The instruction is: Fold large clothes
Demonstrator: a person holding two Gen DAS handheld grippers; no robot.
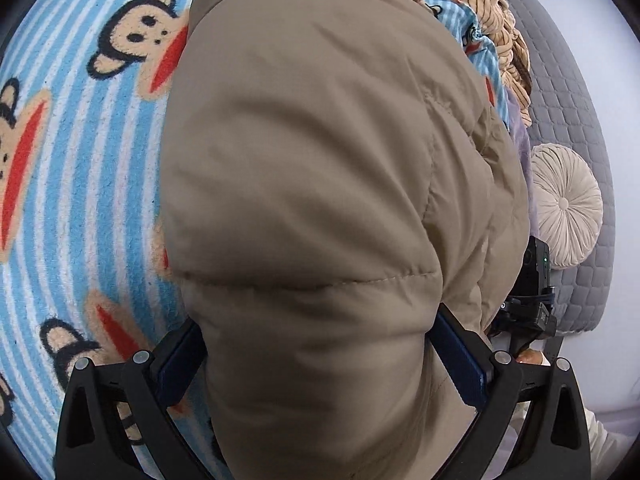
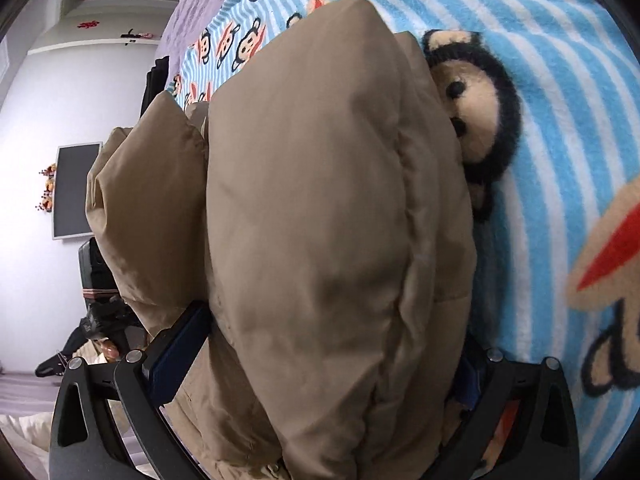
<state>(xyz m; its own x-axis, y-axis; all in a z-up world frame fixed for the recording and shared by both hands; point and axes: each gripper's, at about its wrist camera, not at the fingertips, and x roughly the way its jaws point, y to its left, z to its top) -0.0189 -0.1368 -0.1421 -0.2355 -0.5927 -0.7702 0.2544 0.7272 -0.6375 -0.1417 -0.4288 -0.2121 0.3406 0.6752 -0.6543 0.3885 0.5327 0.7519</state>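
Observation:
A tan padded jacket (image 1: pixel 312 184) lies on a blue-and-white striped monkey-print blanket (image 1: pixel 80 184). My left gripper (image 1: pixel 320 360) straddles a thick fold of the jacket, with a blue-padded finger (image 1: pixel 180 364) on each side pressing the fabric. In the right wrist view the same jacket (image 2: pixel 320 240) bulges between the fingers of my right gripper (image 2: pixel 328 368). Its left finger (image 2: pixel 176 360) presses the fabric and its right finger is mostly hidden behind the jacket. The blanket (image 2: pixel 560 160) lies to the right.
A grey quilted headboard (image 1: pixel 568 92) and a round beige cushion (image 1: pixel 568 204) stand at the right. A striped tan garment (image 1: pixel 484 12) is heaped beyond the jacket. The other gripper (image 1: pixel 528 304) shows at the right. A dark wall screen (image 2: pixel 76 192) hangs on the white wall.

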